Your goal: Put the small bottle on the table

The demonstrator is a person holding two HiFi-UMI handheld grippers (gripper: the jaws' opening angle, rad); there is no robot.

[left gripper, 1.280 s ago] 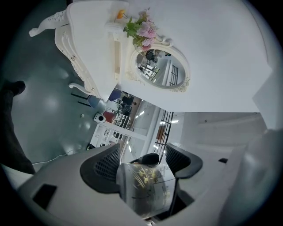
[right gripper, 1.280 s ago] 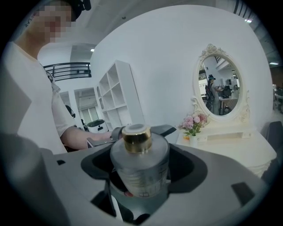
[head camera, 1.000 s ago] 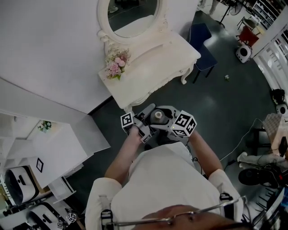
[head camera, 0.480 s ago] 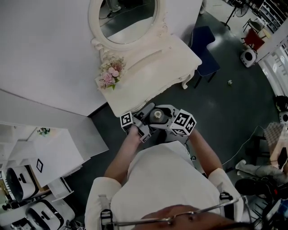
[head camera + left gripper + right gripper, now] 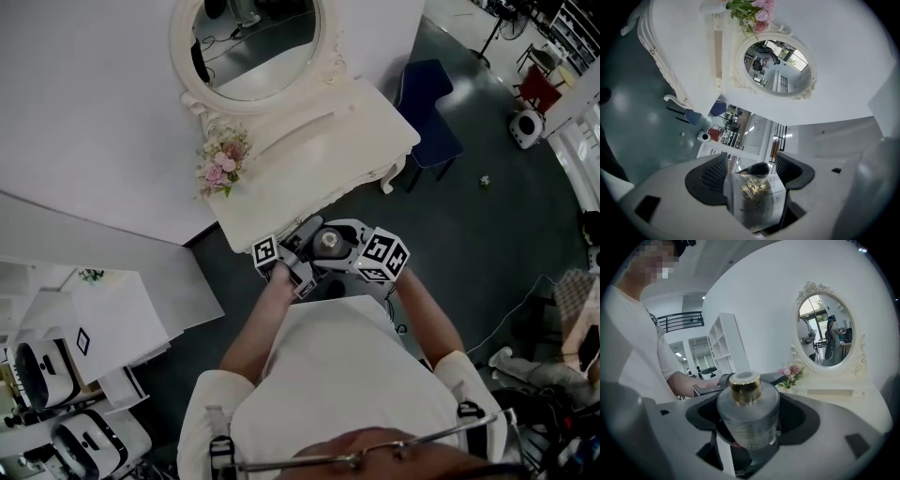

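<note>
Evidently mid-carry; left tongs (image 5: 752, 169) and right tongs (image 5: 749, 417) both clench the small bottle (image 5: 326, 242); next, lower it upright onto the worktop (image 5: 314, 159).

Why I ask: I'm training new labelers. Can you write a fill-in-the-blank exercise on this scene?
1. The small bottle has a ___ cap.
2. The left tongs and the right tongs both grip the ___.
3. The flowers on the white dressing table are ___.
4. The mirror is ___ in shape.
Missing words: gold; bottle; pink; oval
</note>
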